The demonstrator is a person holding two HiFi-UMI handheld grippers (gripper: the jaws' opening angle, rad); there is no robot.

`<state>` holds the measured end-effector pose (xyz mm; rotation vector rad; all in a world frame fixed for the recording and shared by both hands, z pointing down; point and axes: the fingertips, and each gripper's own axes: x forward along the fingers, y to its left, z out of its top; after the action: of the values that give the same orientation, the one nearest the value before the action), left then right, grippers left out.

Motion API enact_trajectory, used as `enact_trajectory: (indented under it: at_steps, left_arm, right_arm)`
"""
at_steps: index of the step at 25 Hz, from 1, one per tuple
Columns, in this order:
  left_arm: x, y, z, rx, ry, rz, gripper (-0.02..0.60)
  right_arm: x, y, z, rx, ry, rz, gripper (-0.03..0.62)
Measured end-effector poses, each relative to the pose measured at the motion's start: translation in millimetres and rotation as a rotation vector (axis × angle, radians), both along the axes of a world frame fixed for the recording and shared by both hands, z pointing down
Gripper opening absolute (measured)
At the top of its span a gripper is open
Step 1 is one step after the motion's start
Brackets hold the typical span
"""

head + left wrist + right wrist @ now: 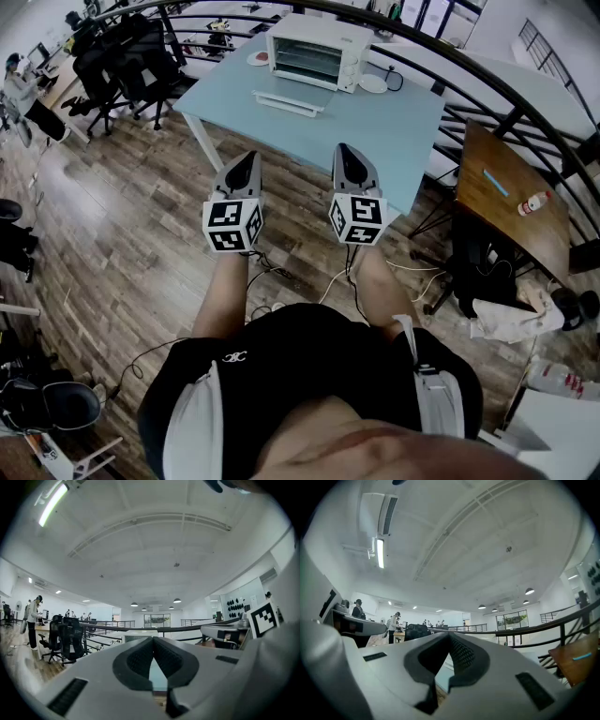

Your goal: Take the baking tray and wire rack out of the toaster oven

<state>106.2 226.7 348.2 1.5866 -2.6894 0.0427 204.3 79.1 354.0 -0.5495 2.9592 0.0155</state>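
Wood floor [122, 234] below, both claws pressed together, empty
My left gripper [249, 161] and right gripper [346, 152] hang level before the pale blue table [403, 131]; the white toaster oven [314, 52] sits at its far side, well apart, tray and rack indiscernible inside

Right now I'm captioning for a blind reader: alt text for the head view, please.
A person holds the left gripper and right gripper side by side over a wood floor, jaws shut and empty, pointing toward a white toaster oven on a light blue table ahead.
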Motion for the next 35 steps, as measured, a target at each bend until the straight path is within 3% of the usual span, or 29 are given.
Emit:
enact_trajectory:
  at_steps: [24, 35]
  left_arm:
    - [-28.9, 44.2, 15.3, 0.015, 0.016, 0.070, 0.014]
    - [-42.6, 38.6, 16.4, 0.022, 0.006, 0.083, 0.014]
  right_arm:
    - [-17.9, 55.1, 11.9, -0.011, 0.002, 0.076, 0.002]
    - [-32.6, 47.9, 11.4, -0.013, -0.010, 0.090, 0.002]
